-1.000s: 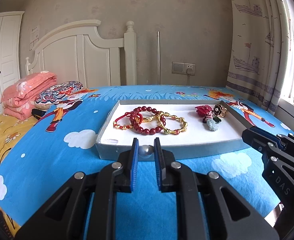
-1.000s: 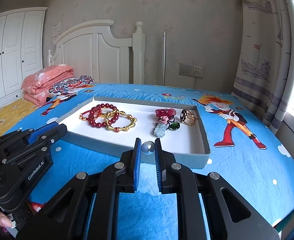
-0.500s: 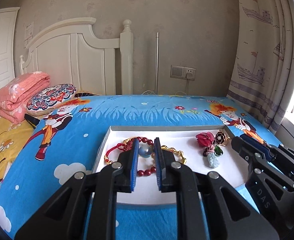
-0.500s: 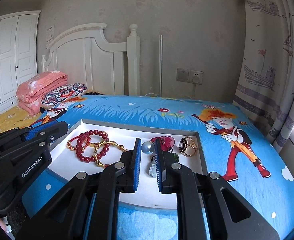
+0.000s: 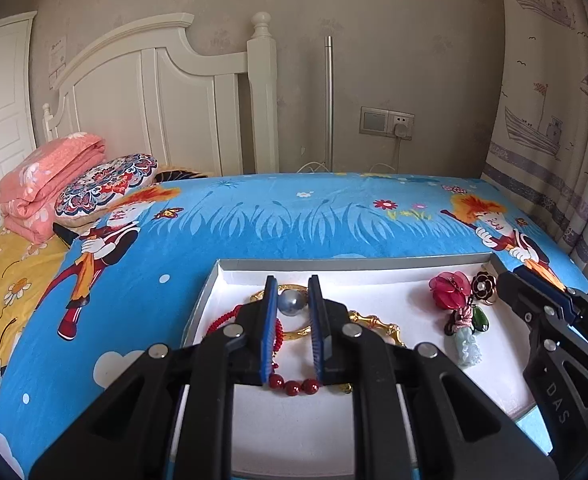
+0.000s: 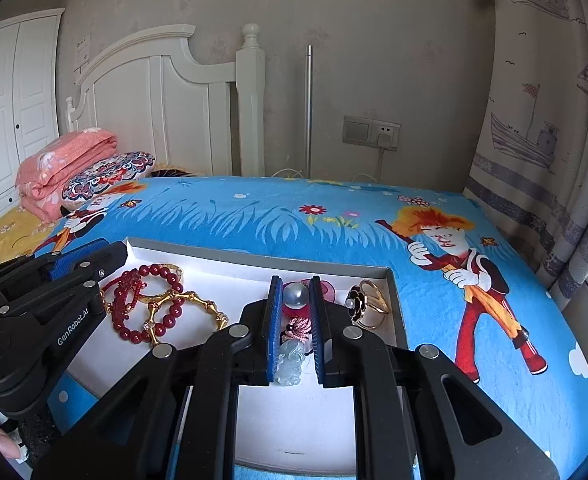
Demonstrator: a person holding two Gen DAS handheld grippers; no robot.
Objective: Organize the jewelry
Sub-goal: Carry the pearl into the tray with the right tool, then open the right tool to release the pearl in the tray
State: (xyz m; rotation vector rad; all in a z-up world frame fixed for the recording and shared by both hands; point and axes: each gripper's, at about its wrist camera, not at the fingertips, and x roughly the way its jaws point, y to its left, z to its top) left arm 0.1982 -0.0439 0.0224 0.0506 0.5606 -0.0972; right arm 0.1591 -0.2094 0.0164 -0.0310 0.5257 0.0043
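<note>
Left gripper (image 5: pixel 292 300), black with blue pads, clamped narrow on a dark grey pearl-like bead (image 5: pixel 292 303), held above the left half of a shallow grey-walled tray with a white floor (image 5: pixel 373 261) lying on a bright blue cartoon-print blanket (image 5: pixel 254 220)

Right gripper (image 6: pixel 295 294), same build, pinched narrow on a pale silvery pearl-like bead (image 6: pixel 297 294), held over the right half of that tray (image 6: pixel 398 304)

In the tray, left side: a dark red round-bead bracelet (image 6: pixel 162 320), a red knotted cord bracelet (image 6: pixel 124 292) and a gold bamboo-link bangle (image 6: pixel 198 304), overlapping in one heap

Right side: a magenta flower-shaped ornament (image 5: pixel 449 290), a pink cord with a pale green carved pendant (image 5: pixel 467 346) and a dark green stone (image 5: pixel 479 319) beside it, plus a gold ring topped with a black flower (image 6: pixel 363 304) close to the right wall

Both grippers side by side, each visible at the edge of the other's view

Behind the blanket: a white wooden headboard (image 5: pixel 166 100), a folded pink quilt (image 5: pixel 46 184), a round patterned cushion (image 5: pixel 106 184)
</note>
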